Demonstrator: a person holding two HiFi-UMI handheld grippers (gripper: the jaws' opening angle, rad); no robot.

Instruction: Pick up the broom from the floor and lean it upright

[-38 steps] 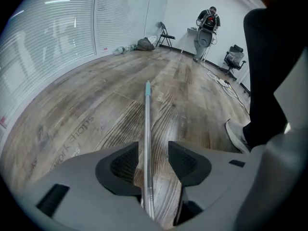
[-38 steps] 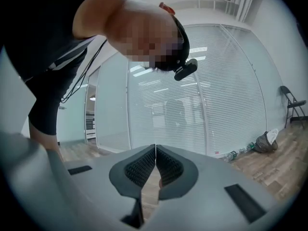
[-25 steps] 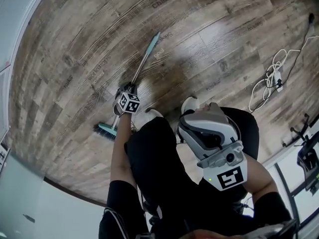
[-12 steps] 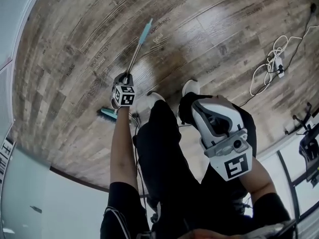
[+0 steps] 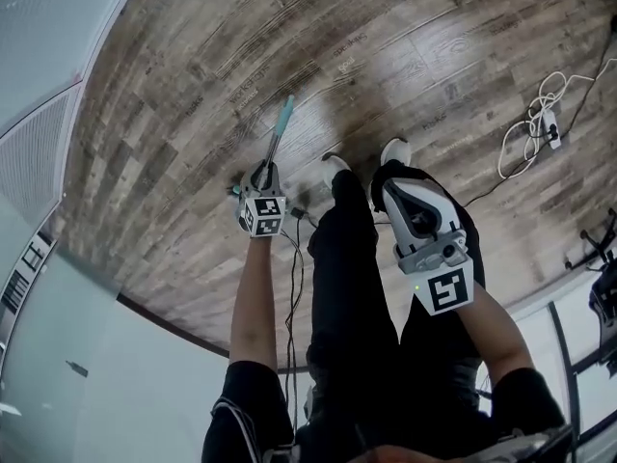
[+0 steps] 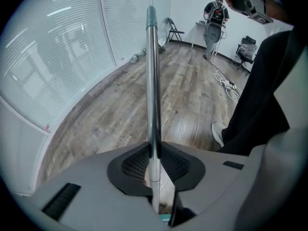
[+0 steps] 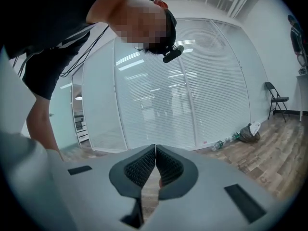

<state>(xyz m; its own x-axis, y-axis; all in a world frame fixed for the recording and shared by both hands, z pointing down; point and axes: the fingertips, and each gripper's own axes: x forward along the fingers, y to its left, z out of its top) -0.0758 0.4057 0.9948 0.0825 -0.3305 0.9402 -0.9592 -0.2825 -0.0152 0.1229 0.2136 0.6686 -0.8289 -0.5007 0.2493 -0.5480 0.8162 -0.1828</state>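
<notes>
Standing nearly upright in the left gripper view, the broom (image 6: 153, 76) runs its silver handle from the lower centre of the frame to a teal tip at the top. The left gripper (image 6: 153, 154) clamps the handle between its dark pads. In the head view the broom (image 5: 279, 133) sits left of centre, above the wooden floor (image 5: 174, 114). The right gripper (image 7: 155, 166), at lower centre, has its jaws pressed together, empty. A white cable (image 5: 535, 128) lies at the right.

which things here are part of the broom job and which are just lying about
Job: silver-handled broom with teal tip, clamped in the left gripper.
Lying about: white power strip with tangled cable, black folding chair, plastic bottles and dark bag by the glass wall.
</notes>
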